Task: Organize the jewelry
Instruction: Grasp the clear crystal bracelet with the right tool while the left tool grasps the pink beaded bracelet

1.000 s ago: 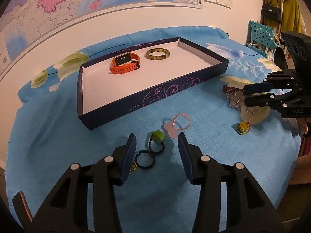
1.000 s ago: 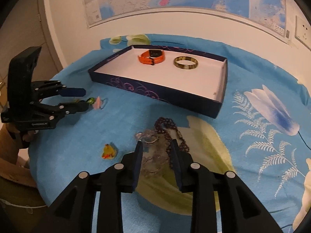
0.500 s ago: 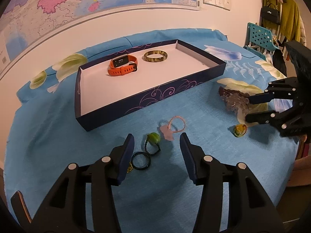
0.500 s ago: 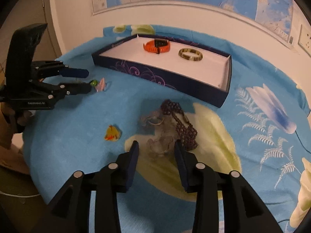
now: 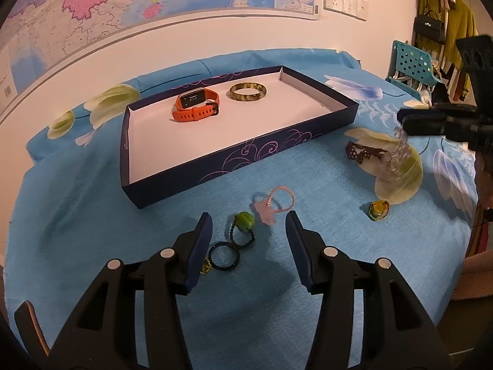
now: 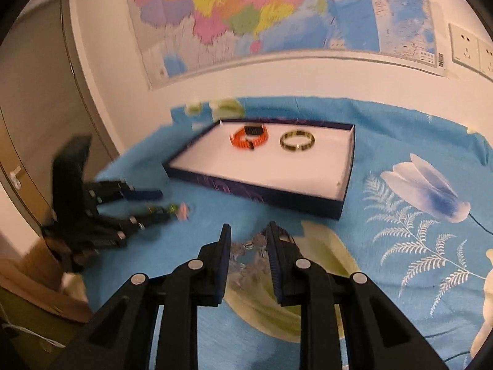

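A dark blue tray (image 5: 277, 151) holds an orange watch (image 5: 197, 104) and a mottled bangle (image 5: 248, 92). My left gripper (image 5: 249, 215) hovers open over a green bead ring (image 5: 244, 220), a black ring (image 5: 224, 256) and a pink bracelet (image 5: 282, 200). At the right, my right gripper (image 5: 403, 123) has its jaws closing on a clear bead bracelet (image 5: 400, 151), which dangles blurred above the cloth. A dark brown bead bracelet (image 5: 362, 152) lies beside it. In the right wrist view the clear beads (image 6: 251, 246) sit between the narrow-set fingers of my right gripper (image 6: 249, 226).
A small yellow-green ring (image 5: 379, 209) lies on the blue floral cloth (image 5: 92, 215) near the right edge. A turquoise chair (image 5: 409, 61) and hanging clothes stand beyond the table. A door (image 6: 37, 108) and a cardboard box (image 6: 40, 280) are at the left.
The right gripper has narrowed onto the clear bead bracelet and risen, lifting it off the cloth; the dark bead bracelet stays down. The left gripper has kept still.
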{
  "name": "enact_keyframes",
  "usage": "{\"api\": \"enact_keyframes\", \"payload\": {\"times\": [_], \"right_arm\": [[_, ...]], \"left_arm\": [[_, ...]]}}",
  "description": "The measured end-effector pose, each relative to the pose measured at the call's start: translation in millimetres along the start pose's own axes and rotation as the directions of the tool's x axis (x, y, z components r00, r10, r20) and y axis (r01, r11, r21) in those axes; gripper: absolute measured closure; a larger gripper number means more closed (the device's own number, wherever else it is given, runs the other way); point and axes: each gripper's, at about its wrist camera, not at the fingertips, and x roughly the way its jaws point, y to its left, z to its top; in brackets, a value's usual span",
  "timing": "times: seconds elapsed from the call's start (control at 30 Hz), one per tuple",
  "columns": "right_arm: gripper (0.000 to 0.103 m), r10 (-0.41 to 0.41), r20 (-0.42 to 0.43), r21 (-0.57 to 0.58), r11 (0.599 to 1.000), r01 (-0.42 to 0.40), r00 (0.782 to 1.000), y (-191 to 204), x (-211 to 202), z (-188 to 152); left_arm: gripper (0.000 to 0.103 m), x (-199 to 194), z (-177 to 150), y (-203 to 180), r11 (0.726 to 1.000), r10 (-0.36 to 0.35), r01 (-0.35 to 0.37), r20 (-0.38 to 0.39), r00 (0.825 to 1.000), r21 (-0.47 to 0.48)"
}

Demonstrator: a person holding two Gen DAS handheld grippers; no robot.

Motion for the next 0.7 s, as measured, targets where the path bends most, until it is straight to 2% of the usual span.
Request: {"api": "enact_keyframes", "payload": {"times": [0.03, 0.1, 0.2, 0.27, 0.37, 0.4, 0.43, 0.47, 0.53, 0.57, 0.63, 0.67, 0.7], "right_arm": [[0.102, 0.007, 0.004, 0.008, 1.000, -0.007, 1.000, -1.1, -1.0, 1.7], [0.103, 0.047, 0.021, 0.042, 0.998, -0.048, 0.999, -5.1, -4.8, 5.6], [0.103, 0.005, 0.005, 0.042, 0.999, -0.005, 1.000, -8.9, -0.3, 5.4], [0.103, 0.022, -0.013, 0.067, 0.998, -0.021, 1.000, -15.3, 1.6, 2.3], [0.096, -0.013, -0.055, 0.055, 0.998, 0.016, 0.998, -18.0, 3.4, -5.6], [0.083, -0.005, -0.073, 0.058, 0.998, 0.009, 0.997, -19.2, 4.0, -9.1], [0.066, -0.009, -0.093, 0.057, 0.998, 0.015, 0.996, -19.9, 5.3, -12.8], [0.059, -0.037, -0.116, 0.043, 0.998, 0.042, 0.993, -19.1, 7.0, -18.2], [0.057, -0.047, -0.165, 0.013, 0.999, 0.050, 0.985, -16.6, 13.2, -28.0], [0.057, -0.054, -0.181, 0.002, 0.998, 0.055, 0.982, -16.1, 16.1, -31.9], [0.076, -0.075, -0.205, -0.031, 0.997, 0.070, 0.976, -12.3, 22.7, -37.9], [0.082, -0.058, -0.195, -0.031, 0.998, 0.053, 0.979, -10.6, 22.1, -37.4], [0.095, -0.049, -0.184, -0.028, 0.999, 0.045, 0.982, -9.8, 20.4, -35.2]], "left_arm": [[0.054, -0.4, -0.3, -0.3, 1.000, 0.000, 0.000, 0.001, 1.000, 0.000], [0.054, -0.4, -0.4, -0.3, 1.000, 0.000, 0.000, 0.002, 1.000, 0.000], [0.053, -0.7, -0.4, -1.0, 1.000, 0.000, 0.000, 0.003, 1.000, 0.000], [0.053, -1.0, -0.5, -0.6, 1.000, 0.000, 0.000, 0.005, 1.000, -0.003], [0.051, -1.2, -0.3, -0.7, 1.000, -0.004, 0.004, 0.006, 1.000, -0.004], [0.051, -0.9, 0.2, -0.6, 1.000, -0.005, 0.005, 0.005, 1.000, -0.002], [0.051, -0.8, 0.4, -0.9, 1.000, -0.006, 0.006, 0.004, 1.000, 0.000], [0.051, -1.0, 0.4, -1.4, 1.000, -0.007, 0.007, 0.004, 1.000, 0.001], [0.051, -0.5, 0.7, -2.0, 1.000, -0.010, 0.010, 0.003, 1.000, 0.003], [0.050, -0.3, 0.9, -2.2, 1.000, -0.012, 0.012, 0.002, 1.000, 0.003], [0.050, 0.1, 1.0, -2.6, 1.000, -0.011, 0.011, 0.001, 1.000, 0.003], [0.050, 0.1, 1.0, -2.9, 1.000, -0.009, 0.009, 0.001, 1.000, 0.003], [0.050, -0.1, 1.1, -3.0, 1.000, -0.007, 0.007, 0.000, 1.000, 0.002]]}}
